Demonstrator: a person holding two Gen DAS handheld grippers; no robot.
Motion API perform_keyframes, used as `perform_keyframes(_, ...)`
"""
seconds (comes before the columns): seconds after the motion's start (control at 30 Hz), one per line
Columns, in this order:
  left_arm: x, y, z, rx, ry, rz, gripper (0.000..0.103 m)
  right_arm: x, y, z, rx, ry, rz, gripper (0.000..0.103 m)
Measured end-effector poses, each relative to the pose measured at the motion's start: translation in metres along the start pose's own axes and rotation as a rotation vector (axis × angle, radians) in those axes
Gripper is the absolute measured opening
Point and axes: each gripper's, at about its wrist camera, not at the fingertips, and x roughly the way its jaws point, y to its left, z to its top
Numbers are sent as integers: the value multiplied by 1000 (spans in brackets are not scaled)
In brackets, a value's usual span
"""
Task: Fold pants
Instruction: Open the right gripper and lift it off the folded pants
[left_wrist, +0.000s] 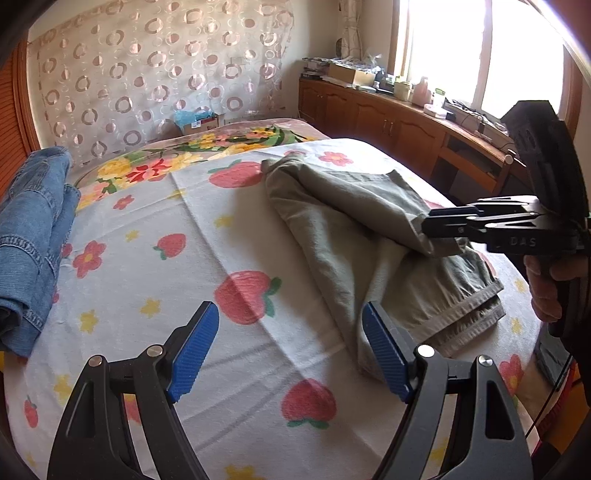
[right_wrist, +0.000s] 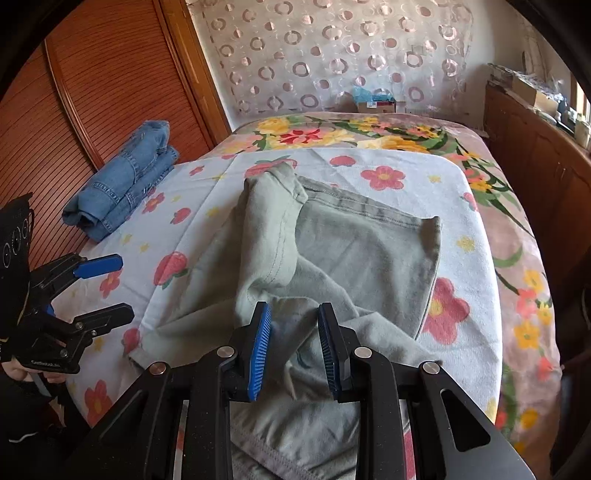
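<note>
Grey-green pants (left_wrist: 332, 229) lie on the strawberry-print sheet (left_wrist: 155, 258), one leg folded back over the rest with its hem near the waist. In the right wrist view the pants (right_wrist: 351, 251) fill the middle of the bed. My right gripper (right_wrist: 293, 308) hovers over the near part of the cloth. Its blue pads (right_wrist: 260, 343) stand a little apart and the fabric shows in the gap, unpressed. From the left wrist it appears side-on (left_wrist: 432, 221) at the folded leg's hem. My left gripper (left_wrist: 290, 308) is wide open over bare sheet, left of the pants.
Folded blue jeans (right_wrist: 122, 188) sit at the bed's left edge beside a wooden wardrobe (right_wrist: 110, 74). A flowered blanket (right_wrist: 369, 136) covers the far end. A cluttered wooden cabinet (left_wrist: 388, 114) runs under the window on the right. A hand (left_wrist: 546, 288) holds the right gripper.
</note>
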Motion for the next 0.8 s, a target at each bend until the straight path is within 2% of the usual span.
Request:
perform_keyframes(0.03,1,-2,0,6,1,-4,81,4,-1,2,-3,9,1,27)
perform_keyframes(0.1,2,-5,0,11,3,-5,81,7,-2,7,-19,11,11,4)
perform_keyframes(0.23,3,-6,-1,14,11,-2,81,1,-10,36,-37,-58,-57,4)
perform_keyframes(0.37,1,-6,-2,3,6,-7,81,-6,-40,71,1,-130,-190,4)
perform_keyframes(0.47,-1,-9,-3,12,5,-14,81,9,-68,83,52,-114,-295,4)
perform_keyframes(0.53,-1,-13,-4,21,6,-22,81,24,-82,87,81,-76,-331,4)
perform_keyframes(0.6,-2,-15,-5,28,7,-32,81,37,-91,86,97,-36,-327,9)
perform_keyframes(0.67,-2,-16,-8,32,10,-42,81,38,-94,79,117,-30,-346,23)
perform_keyframes(0.7,-2,-17,-9,35,12,-46,81,34,-93,76,126,-44,-337,26)
perform_keyframes(0.8,-3,-19,-12,45,14,-60,81,16,-87,60,138,-73,-298,28)
